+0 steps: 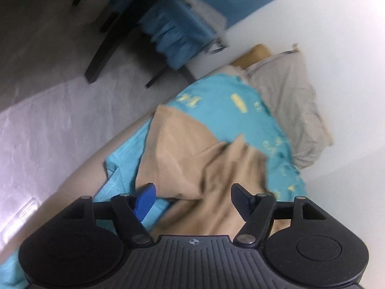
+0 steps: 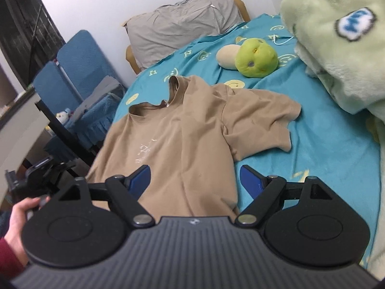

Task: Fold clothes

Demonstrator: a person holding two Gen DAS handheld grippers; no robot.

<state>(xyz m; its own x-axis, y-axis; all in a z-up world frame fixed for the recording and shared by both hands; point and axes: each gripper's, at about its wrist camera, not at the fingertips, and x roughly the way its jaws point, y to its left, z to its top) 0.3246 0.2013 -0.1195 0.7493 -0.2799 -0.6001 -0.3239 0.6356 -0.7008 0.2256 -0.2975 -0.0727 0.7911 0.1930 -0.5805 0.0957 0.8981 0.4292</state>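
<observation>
A tan T-shirt (image 2: 178, 130) lies face up on a teal bed sheet (image 2: 324, 132), collar toward the pillow, its right sleeve spread out to the right. My right gripper (image 2: 195, 180) is open and empty, just above the shirt's lower hem. The left wrist view is blurred; there the same shirt (image 1: 192, 159) lies rumpled on the sheet (image 1: 228, 96). My left gripper (image 1: 192, 192) is open and empty, hovering over the shirt's near edge at the bed's side.
A grey pillow (image 2: 178, 24) leans at the head of the bed. A green plush ball (image 2: 256, 56) and a cream one (image 2: 228, 55) lie beyond the shirt. A fluffy green blanket (image 2: 341, 36) is piled at right. A blue chair (image 2: 79, 72) stands left of the bed.
</observation>
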